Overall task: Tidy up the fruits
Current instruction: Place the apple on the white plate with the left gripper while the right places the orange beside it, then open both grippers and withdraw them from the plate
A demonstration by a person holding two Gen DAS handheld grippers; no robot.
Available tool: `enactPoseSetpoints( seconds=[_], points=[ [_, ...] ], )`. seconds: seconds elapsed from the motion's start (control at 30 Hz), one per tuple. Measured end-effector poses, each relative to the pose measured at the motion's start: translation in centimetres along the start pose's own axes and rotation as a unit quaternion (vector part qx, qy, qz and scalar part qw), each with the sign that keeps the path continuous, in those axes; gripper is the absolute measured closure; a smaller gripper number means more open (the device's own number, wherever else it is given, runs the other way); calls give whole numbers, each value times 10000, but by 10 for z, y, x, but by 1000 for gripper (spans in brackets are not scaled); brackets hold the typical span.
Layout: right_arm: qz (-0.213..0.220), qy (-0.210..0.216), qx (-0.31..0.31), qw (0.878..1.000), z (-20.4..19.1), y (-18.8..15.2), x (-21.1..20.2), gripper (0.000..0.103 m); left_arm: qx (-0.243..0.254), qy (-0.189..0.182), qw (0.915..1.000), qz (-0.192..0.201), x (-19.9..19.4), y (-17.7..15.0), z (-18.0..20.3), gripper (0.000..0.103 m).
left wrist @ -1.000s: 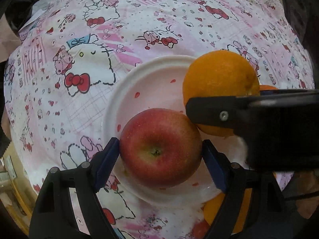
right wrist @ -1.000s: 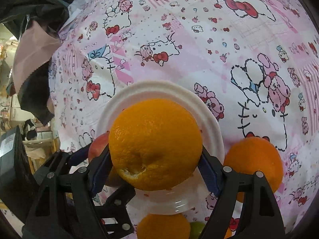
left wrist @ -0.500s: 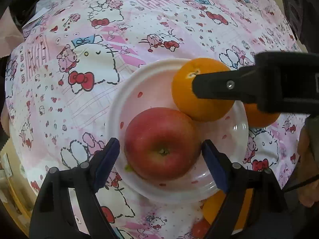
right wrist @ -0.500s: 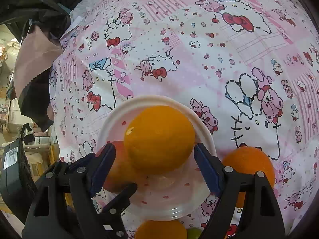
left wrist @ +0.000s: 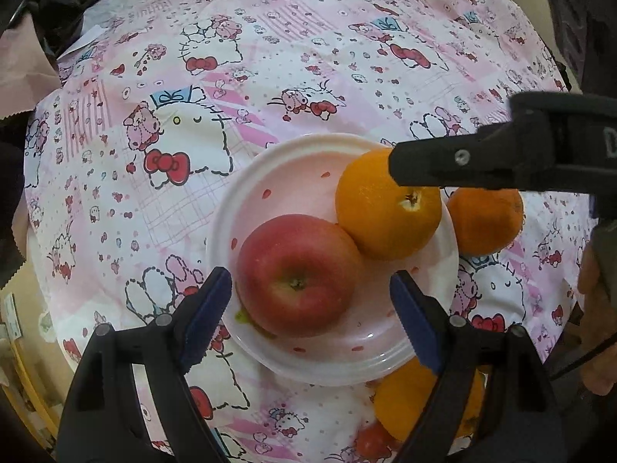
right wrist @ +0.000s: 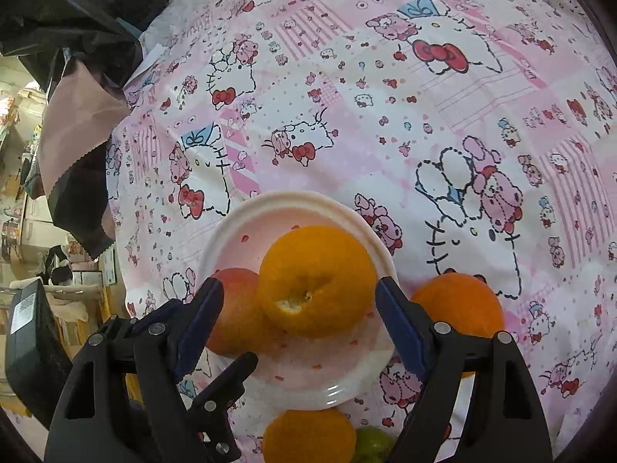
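Observation:
A white plate with red specks sits on the pink cartoon cloth. A red apple and a large orange lie on it, touching. My left gripper is open above the plate's near side, jaws apart from the apple. My right gripper is open, pulled back above the orange, not touching it. The apple shows behind its left finger, on the plate. The right gripper's finger crosses the left wrist view.
A loose orange lies right of the plate, also in the right wrist view. Another orange and a green fruit lie near the plate's front edge. Dark and pink cloth is piled at the far left.
My right gripper set the orange on the plate beside the apple, opened and drew back. My left gripper let go of the apple and rose away.

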State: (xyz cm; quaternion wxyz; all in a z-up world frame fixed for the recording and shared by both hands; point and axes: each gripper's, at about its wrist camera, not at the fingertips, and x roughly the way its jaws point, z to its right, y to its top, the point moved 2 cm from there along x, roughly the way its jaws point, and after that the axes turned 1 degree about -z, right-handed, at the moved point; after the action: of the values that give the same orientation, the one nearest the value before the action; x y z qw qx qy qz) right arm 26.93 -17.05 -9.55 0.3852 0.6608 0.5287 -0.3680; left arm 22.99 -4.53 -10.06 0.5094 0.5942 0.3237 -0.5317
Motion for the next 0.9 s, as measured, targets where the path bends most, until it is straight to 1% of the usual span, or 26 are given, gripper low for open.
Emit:
enactPoseSetpoints(
  seconds=[0.17, 0.27, 0.43, 0.57, 0.73, 0.83, 0.87, 0.9],
  points=[
    [119, 42, 21, 9999, 5, -5, -17, 19, 34, 23, 10000, 64, -11, -5, 8, 21],
    [207, 85, 75, 9997, 10, -12, -28, 19, 41, 60, 9998, 195, -24, -8, 12, 21],
    [337, 124, 40, 9993, 11, -22, -47, 19, -197, 10, 9989, 421, -50, -22, 9, 21],
    [531, 181, -51, 9984, 11, -30, -66, 19, -390, 19, 9970, 664, -70, -33, 6, 21],
    [789, 213, -152, 9965, 16, -45, -89, 19, -659, 142, 9925, 1018, -95, -51, 2, 21],
    [902, 245, -152, 9955, 21, -56, -100, 19, -726, 305, 9897, 1194, -105, -62, 6, 21],
    [980, 233, -176, 9948, 22, -60, -104, 19, -750, 394, 9886, 1246, -108, -66, 8, 21],
    [1081, 196, -231, 9937, 23, -65, -109, 19, -771, 407, 9879, 1285, -111, -69, 10, 21]
  ],
)
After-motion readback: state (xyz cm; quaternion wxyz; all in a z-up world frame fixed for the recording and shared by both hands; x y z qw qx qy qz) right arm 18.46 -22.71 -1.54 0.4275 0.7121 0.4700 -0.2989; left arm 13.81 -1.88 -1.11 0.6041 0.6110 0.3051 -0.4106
